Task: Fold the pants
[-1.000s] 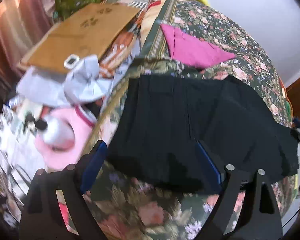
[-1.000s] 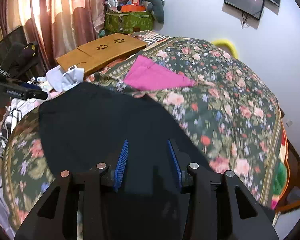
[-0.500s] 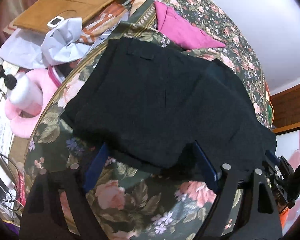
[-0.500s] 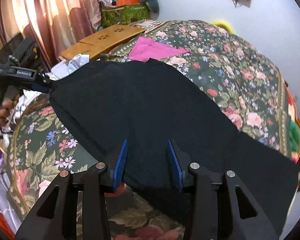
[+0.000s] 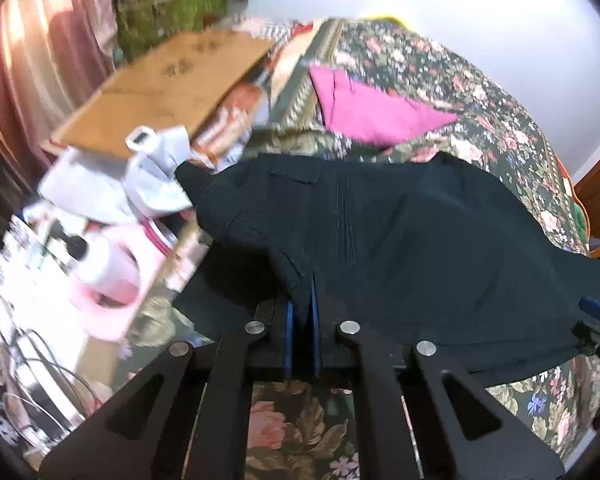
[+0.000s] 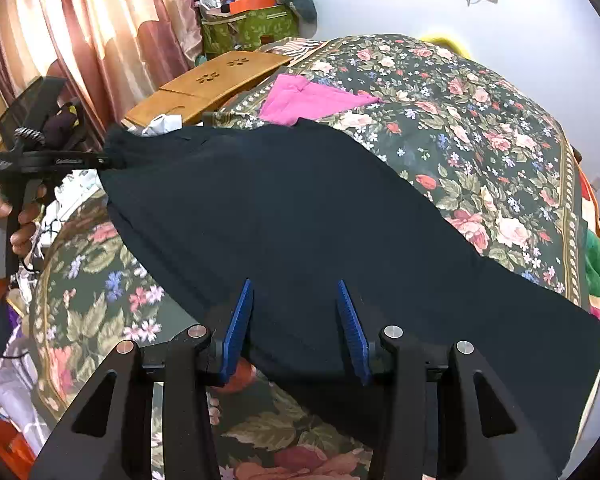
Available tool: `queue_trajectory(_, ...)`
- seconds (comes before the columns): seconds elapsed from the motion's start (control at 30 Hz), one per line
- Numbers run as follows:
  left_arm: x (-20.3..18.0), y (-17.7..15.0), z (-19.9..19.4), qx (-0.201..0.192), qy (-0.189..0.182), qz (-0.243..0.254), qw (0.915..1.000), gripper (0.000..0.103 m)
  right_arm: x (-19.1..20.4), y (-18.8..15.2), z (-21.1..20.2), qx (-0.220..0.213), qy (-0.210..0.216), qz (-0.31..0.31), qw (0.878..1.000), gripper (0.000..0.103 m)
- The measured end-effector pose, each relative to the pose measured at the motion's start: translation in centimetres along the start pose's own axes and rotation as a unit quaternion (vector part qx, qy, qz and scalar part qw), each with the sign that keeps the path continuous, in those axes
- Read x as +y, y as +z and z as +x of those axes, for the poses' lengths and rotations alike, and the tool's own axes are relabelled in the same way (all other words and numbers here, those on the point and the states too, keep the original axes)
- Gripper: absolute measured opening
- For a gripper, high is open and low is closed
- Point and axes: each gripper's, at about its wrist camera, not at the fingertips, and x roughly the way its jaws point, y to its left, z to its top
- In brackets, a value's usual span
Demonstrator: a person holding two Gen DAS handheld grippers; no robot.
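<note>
— Where are the pants point(image 5: 420, 240)?

— Spread dark across the floral bed point(image 6: 480, 128), running from about ten o'clock in my right view down to four o'clock. My left tool point(image 5: 301, 304) has its blue pads pressed together on a fold of the pants' near edge, at six o'clock in the left view. From the right camera that same tool sits at nine o'clock, nipping the cloth's corner, with my hand point(image 6: 4, 224) on its handle.

— And your right tool?

— My right tool point(image 6: 296, 320) stands part spread, its pads on either side of the pants' near hem. I cannot tell whether they press the cloth; it lies between them.

— Anything else on the bed?

— A pink cloth point(image 6: 312, 98) at twelve o'clock, just beyond the pants and apart from them. A wooden tray point(image 6: 216, 80) lies at eleven o'clock, beside the curtain point(image 6: 100, 32).
</note>
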Motion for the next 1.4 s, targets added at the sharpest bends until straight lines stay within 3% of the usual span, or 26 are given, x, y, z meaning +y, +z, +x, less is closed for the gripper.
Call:
queue_trajectory(0.1, 0.2, -0.5, 0.4, 0.008, 0.011, 0.013, 0.9998, 0.008, 0.0, 1.2, -0.1, -0.014, 0.007, 0.005, 1.0, 0.04)
queue_trajectory(0.27, 0.8, -2.7, 3.6, 0.063, 0.0, 0.003, 0.998, 0.009, 0.6, 3.7, 1.3, -0.026, 0.014, 0.014, 0.999, 0.04)
queue_trajectory(0.37, 0.5, -3.7, 3.8, 0.064, -0.001, 0.005, 0.998, 0.012, 0.9, 4.9, 3.0, -0.022, 0.013, 0.019, 0.999, 0.041)
queue_trajectory(0.47, 0.2, -3.8, 3.3, 0.058, 0.011, 0.026, 0.9979, 0.016, 0.8, 5.2, 5.3, 0.009, 0.014, 0.029, 0.999, 0.041)
queue_trajectory(0.57, 0.2, -3.8, 2.2, 0.051, 0.019, 0.044, 0.9975, 0.02, 0.6, 4.3, 6.7, 0.041, 0.026, 0.041, 0.998, 0.041)
queue_trajectory(0.67, 0.2, -3.5, 1.1, 0.038, 0.029, 0.058, 0.9972, 0.024, 0.6, 2.9, 5.6, 0.027, 0.032, 0.043, 0.998, 0.052)
queue_trajectory(0.77, -0.2, -2.8, -0.2, 0.02, 0.043, 0.069, 0.9965, 0.027, 0.4, 1.6, 4.3, 0.022, 0.042, 0.052, 0.998, 0.055)
queue_trajectory(0.83, -0.9, -2.0, -1.0, 0.007, 0.046, 0.078, 0.9959, 0.037, 0.4, 1.1, 3.6, 0.023, 0.046, 0.049, 0.997, 0.057)
queue_trajectory(0.9, -1.4, -1.2, -1.7, -0.007, 0.042, 0.08, 0.9959, 0.059, -0.1, 1.0, 2.6, 0.027, 0.049, 0.046, 0.997, 0.059)
queue_trajectory(1.07, -4.0, 0.7, -2.6, -0.032, 0.023, 0.083, 0.9958, 0.08, -3.3, 0.8, 0.8, -0.002, 0.012, 0.083, 0.996, 0.066)
queue_trajectory(1.2, -6.7, 1.4, -1.5, -0.016, 0.008, 0.098, 0.995, 0.083, -6.8, -1.2, 1.0, 0.007, 0.0, 0.149, 0.989, 0.066)
queue_trajectory(1.3, -9.4, 1.4, 0.3, 0.014, -0.012, 0.118, 0.9928, 0.083, -8.3, -3.7, 1.0, 0.025, -0.003, 0.179, 0.984, 0.066)
queue_trajectory(1.4, -11.8, 1.1, 2.2, 0.043, -0.022, 0.138, 0.9893, 0.083, -9.6, -6.2, -0.9, 0.015, -0.007, 0.211, 0.977, 0.066)
